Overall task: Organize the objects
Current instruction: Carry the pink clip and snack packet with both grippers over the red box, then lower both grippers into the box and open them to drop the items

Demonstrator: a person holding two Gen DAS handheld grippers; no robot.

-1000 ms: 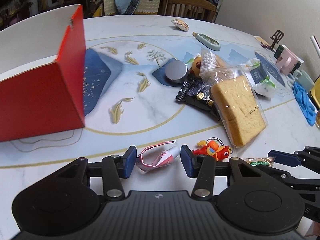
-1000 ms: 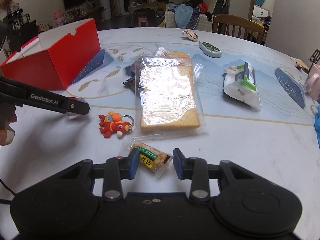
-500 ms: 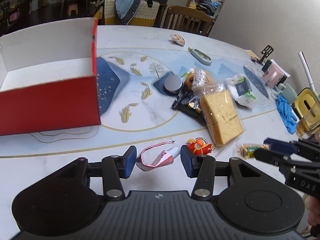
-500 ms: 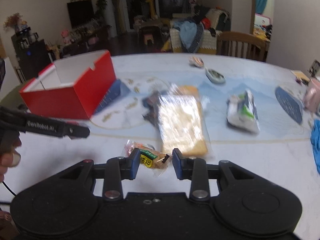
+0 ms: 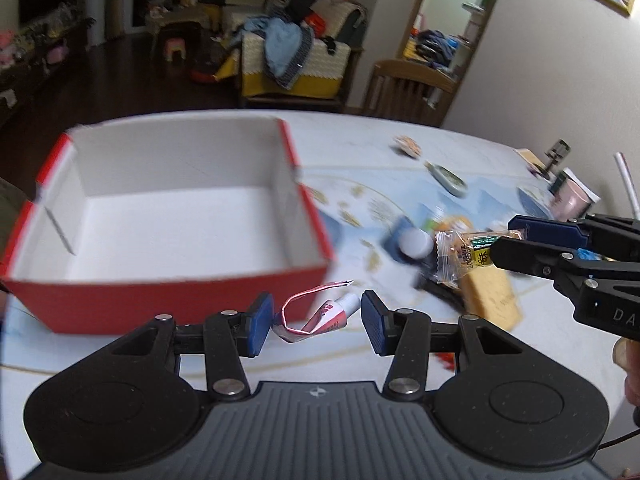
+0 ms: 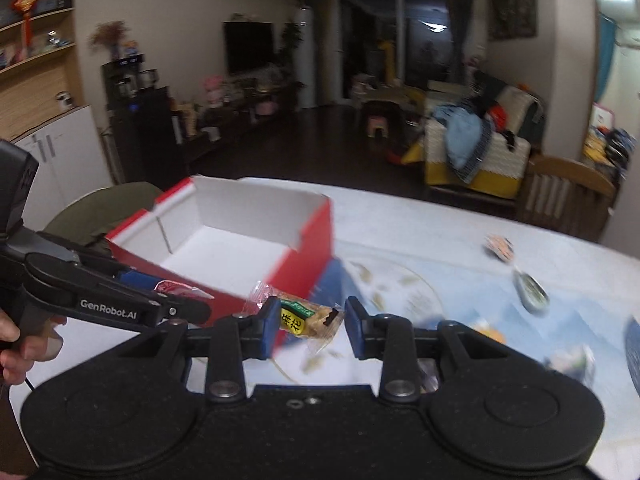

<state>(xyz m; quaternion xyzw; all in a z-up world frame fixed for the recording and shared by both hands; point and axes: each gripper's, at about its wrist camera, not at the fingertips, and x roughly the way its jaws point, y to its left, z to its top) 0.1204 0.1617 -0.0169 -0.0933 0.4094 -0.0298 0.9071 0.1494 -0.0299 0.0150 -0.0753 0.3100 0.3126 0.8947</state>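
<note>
Both grippers hang above the desk (image 5: 132, 360) beside the red box (image 5: 176, 216): left gripper (image 5: 316, 320) clamps a squeezed tube (image 5: 328, 312); right gripper (image 6: 306, 326) pinches a snack packet (image 6: 308, 320).

Dim indoor light, motion-blurred table (image 5: 400, 136), fisheye bending at the edges.

Bkgd: wooden chair (image 5: 408, 88), sofa w/ clothes pile (image 6: 476, 140), TV (image 6: 248, 46), pink stool (image 5: 176, 46).

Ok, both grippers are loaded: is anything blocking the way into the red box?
Nothing visible. The red box is open-topped with a bare white floor. The left gripper holds the pink tube just short of its near wall; the right gripper carries the snack packet.
</note>
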